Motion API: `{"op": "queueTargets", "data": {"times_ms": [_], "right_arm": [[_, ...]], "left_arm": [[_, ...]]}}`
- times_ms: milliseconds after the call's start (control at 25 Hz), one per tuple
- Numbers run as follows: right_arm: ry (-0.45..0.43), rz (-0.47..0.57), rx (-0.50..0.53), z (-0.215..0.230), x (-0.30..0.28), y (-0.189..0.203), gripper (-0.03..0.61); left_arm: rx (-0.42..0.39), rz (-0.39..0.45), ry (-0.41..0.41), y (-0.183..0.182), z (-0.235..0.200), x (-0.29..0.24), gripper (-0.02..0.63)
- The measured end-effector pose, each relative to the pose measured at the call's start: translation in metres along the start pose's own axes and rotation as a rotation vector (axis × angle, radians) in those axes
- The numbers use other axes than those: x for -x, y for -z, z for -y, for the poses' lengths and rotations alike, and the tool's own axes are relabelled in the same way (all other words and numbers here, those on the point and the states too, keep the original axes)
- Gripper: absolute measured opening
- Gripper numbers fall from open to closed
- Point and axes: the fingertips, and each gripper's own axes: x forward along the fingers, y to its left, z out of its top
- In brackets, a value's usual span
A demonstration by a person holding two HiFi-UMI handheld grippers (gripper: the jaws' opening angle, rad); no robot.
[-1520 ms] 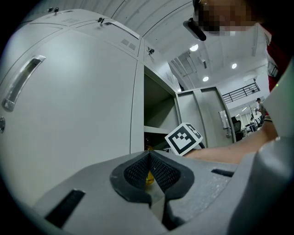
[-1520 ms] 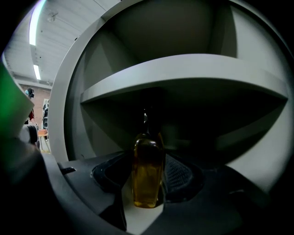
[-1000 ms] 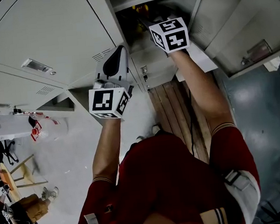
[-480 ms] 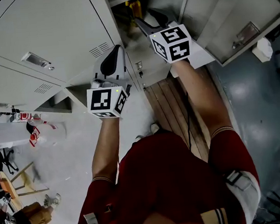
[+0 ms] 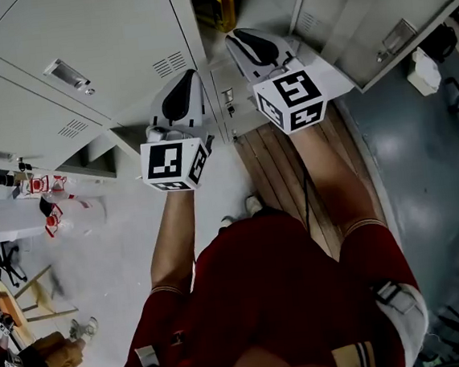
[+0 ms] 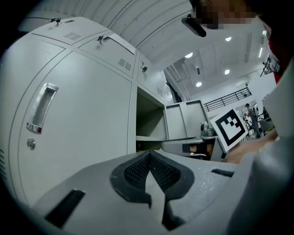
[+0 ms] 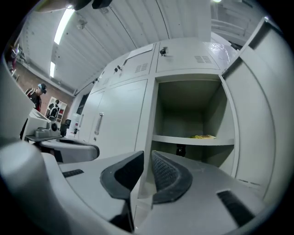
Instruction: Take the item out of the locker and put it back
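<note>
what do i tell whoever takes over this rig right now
Left gripper: shut, empty, facing a closed locker door.
Right gripper: empty, outside the open locker. Its jaws have just been closing, and a narrow gap remains.
The yellow item lies on the shelf inside.
Done: the item looks to be back in place, though these views can't prove it ever came out.
Left: possibly shutting the swung-out door.

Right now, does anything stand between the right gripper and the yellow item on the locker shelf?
Nothing visible does. The door stands open; the yellow item lies on the shelf ahead of the right gripper, whose empty jaws have just been closing.
</note>
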Motion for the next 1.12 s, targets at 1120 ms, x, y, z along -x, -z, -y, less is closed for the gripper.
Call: {"op": "queueTargets", "data": {"times_ms": [1120], "right_arm": [[-0.091, 0.089, -0.069, -0.125, 0.047, 0.000, -0.003]], "left_arm": [[-0.047, -0.003, -0.044, -0.010, -0.020, 0.087, 0.008]]}}
